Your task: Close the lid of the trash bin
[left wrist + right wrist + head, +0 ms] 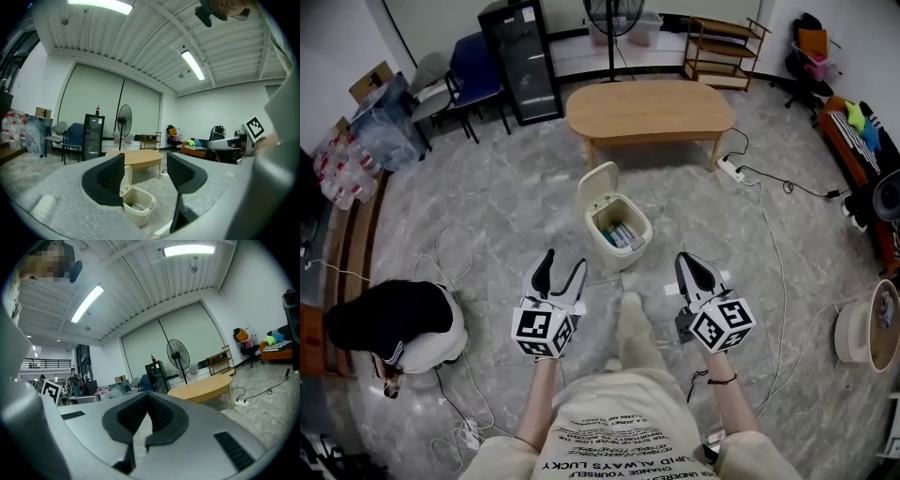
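Grey marbled floor (502, 211) fills most of the head view, with cables trailing across it. On it, farther from the person, stands a long oval wooden table (649, 110) with rounded corners. To its left is a tall black cabinet (523, 61) with a glass front, and blue and grey chairs (455, 80) beside that. The cream trash bin (623, 261) stands on the floor on the near side of the table, between the table and the two grippers and apart from both. Its lid (598, 183) is raised, hinged at the back and standing almost upright. The bin is open, with some items inside that are too small to identify. The left gripper (565, 258) is held above the floor short of the bin, its two dark jaws spread wide with nothing between them. In the left gripper view the bin and its upright lid show through the gap between the jaws. The right gripper (682, 259), level with it and to the right, has its jaws pressed together at the tips and holds nothing.
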Available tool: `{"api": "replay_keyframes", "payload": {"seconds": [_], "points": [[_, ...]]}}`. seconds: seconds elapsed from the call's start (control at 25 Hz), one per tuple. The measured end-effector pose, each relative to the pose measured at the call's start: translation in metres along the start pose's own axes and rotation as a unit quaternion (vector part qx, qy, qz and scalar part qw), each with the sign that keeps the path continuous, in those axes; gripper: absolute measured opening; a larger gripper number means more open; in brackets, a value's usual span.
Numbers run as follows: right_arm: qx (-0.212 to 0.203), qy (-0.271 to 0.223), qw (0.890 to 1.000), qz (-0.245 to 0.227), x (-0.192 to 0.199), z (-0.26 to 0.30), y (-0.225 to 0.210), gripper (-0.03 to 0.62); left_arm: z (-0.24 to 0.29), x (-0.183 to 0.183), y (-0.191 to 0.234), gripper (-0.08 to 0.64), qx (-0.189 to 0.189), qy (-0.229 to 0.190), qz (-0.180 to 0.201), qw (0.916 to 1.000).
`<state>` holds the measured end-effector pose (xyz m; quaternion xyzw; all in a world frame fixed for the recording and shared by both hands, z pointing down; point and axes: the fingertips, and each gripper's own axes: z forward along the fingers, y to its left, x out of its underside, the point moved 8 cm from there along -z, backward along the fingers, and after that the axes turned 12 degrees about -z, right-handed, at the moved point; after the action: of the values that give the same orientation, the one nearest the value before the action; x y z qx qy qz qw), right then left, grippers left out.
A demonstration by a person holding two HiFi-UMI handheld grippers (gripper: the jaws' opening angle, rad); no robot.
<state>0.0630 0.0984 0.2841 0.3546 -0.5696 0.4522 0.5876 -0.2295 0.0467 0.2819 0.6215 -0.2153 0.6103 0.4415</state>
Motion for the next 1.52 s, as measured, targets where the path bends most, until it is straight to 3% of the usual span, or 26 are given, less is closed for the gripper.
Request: {"api": "replay_keyframes", "payload": {"seconds": [0.28,1.04,1.52], "points": [[-0.005,0.01,1.0,0.004,-0.001,0.068,-0.04,0.005,0.067,-0.011,0.028,0.27,-0.003,0.013,-0.003,0.9999],[-0.092,0.092,0.991,0.018,0.014,0.231,-0.11,0.005,0.231,-0.015,0.088,0.27,-0.046,0.106,-0.027,0.9929],[-0.109,0.148,0.983,0.028,0.054,0.294,-0.125,0.005,0.292,0.014,0.14,0.27,-0.07,0.194,-0.011,0.9784]]}}
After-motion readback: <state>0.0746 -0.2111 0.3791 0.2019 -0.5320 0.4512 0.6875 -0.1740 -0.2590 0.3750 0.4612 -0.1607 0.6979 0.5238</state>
